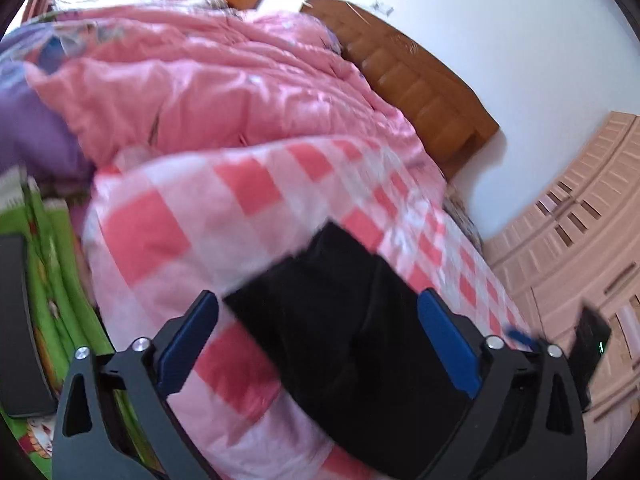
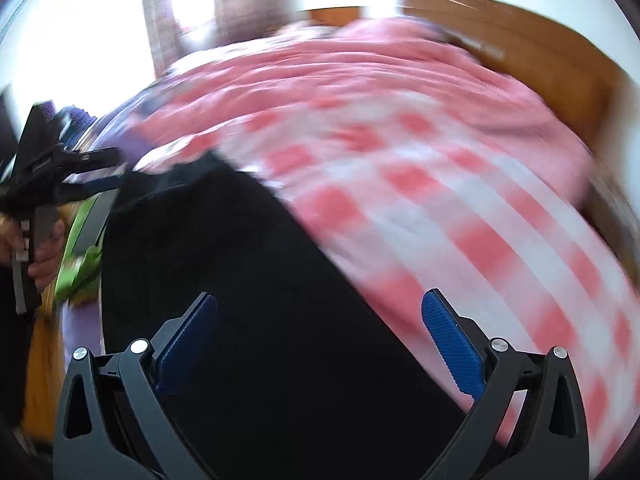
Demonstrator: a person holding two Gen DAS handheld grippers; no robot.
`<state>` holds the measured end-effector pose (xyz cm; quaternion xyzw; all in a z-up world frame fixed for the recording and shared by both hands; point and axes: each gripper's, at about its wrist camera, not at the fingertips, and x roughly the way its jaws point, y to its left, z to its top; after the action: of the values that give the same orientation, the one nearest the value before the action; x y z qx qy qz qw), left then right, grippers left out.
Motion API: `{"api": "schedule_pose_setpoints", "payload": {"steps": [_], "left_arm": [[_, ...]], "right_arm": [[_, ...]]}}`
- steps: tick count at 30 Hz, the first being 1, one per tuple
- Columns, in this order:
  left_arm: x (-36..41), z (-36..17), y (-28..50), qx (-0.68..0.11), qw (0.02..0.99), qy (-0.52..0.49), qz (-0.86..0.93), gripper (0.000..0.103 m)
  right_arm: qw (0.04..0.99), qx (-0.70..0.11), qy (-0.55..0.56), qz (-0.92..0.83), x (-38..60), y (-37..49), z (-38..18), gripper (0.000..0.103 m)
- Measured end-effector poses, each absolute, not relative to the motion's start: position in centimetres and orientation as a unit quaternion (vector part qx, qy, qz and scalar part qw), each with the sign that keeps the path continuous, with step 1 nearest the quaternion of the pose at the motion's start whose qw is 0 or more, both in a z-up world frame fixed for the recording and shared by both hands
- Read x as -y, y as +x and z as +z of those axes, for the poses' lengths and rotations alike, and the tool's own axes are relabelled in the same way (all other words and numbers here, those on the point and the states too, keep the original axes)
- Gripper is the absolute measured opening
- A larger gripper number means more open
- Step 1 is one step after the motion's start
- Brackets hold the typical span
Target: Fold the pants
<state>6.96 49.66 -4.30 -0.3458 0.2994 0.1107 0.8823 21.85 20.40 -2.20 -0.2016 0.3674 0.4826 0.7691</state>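
Left wrist view: left gripper (image 1: 318, 312), jaws wide, holding nothing; black pants (image 1: 344, 332) lying between and ahead of its fingers on the pink checked cover (image 1: 208, 220); pink quilt (image 1: 208, 80) farther ahead. Right wrist view, blurred: right gripper (image 2: 320, 312), jaws wide, empty, over the pants (image 2: 248, 280); person's hand (image 2: 44, 248) far left. Advice: settle first, then pinch one edge cleanly at each side.

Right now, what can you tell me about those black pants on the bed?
The black pants are plain, dark, soft-looking cloth; seams and pockets are lost in blur. They lie flat on the pink checked blanket, seemingly folded into a long strip. Both the left gripper and right gripper are open above them, gripping nothing.
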Motion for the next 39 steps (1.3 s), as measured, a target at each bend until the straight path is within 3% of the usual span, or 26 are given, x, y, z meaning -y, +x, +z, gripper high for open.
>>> {"api": "schedule_pose_setpoints", "payload": {"steps": [3,6,8,12,13,14,16,17,21,23,24,25,26,27,33,37,39], "left_arm": [[-49.1,-5.5,7.3,-0.305,0.878,-0.352,0.109,0.086],[-49.0,-6.3,8.5,-0.309,0.875,-0.359,0.098,0.08],[-48.8,-6.0,9.2,-0.303,0.882,-0.346,0.099,0.078],[-48.7,-5.9,10.3,-0.312,0.885,-0.328,0.111,0.07],[-48.9,-6.1,10.4,-0.313,0.884,-0.33,0.111,0.063],[-49.0,-6.2,10.5,-0.314,0.884,-0.328,0.114,0.049],[-49.1,-6.2,10.5,-0.317,0.884,-0.32,0.124,0.032],[-49.1,-6.2,10.4,-0.317,0.886,-0.315,0.125,0.028],[-49.2,-6.8,10.8,-0.334,0.882,-0.305,0.134,0.026],[-49.5,-7.4,10.8,-0.335,0.874,-0.322,0.141,0.041],[-49.5,-7.4,10.8,-0.331,0.874,-0.328,0.138,0.041],[-49.4,-7.4,10.9,-0.33,0.875,-0.327,0.135,0.037],[-49.1,-7.2,10.9,-0.329,0.878,-0.315,0.144,0.015],[-49.0,-6.9,10.9,-0.325,0.882,-0.304,0.155,0.01],[-48.1,-3.3,10.0,-0.263,0.909,-0.284,0.153,0.009],[-48.8,-5.3,11.7,-0.3,0.889,-0.304,0.164,0.009],[-48.9,-6.8,12.1,-0.322,0.879,-0.305,0.175,0.009]], "right_arm": [[0.729,-0.389,-0.214,0.521,-25.6,22.7,-3.1,0.073],[0.708,-0.396,-0.207,0.546,-28.0,23.3,-3.6,0.069],[0.694,-0.399,-0.213,0.56,-29.4,23.5,-4.2,0.057],[0.677,-0.402,-0.231,0.571,-31.5,23.3,-5.5,0.051],[0.675,-0.4,-0.231,0.575,-31.7,23.3,-5.5,0.046],[0.674,-0.397,-0.231,0.578,-31.7,23.3,-5.4,0.041],[0.675,-0.388,-0.235,0.581,-31.6,23.2,-5.2,0.038],[0.673,-0.387,-0.235,0.585,-31.4,23.0,-5.2,0.036],[0.669,-0.394,-0.231,0.586,-31.6,23.3,-5.9,0.036],[0.666,-0.411,-0.207,0.587,-31.5,23.9,-6.0,0.035],[0.666,-0.412,-0.203,0.588,-31.4,24.0,-6.0,0.033],[0.671,-0.404,-0.21,0.585,-31.4,23.8,-6.0,0.023],[0.674,-0.397,-0.217,0.584,-31.3,23.5,-5.8,0.012],[0.679,-0.387,-0.224,0.582,-31.2,23.2,-5.6,0.01],[0.716,-0.336,-0.205,0.576,-29.8,23.3,-1.8,0.008],[0.711,-0.359,-0.236,0.557,-31.0,24.3,-3.2,0.008],[0.696,-0.389,-0.242,0.552,-31.5,24.7,-5.3,0.015]]}}
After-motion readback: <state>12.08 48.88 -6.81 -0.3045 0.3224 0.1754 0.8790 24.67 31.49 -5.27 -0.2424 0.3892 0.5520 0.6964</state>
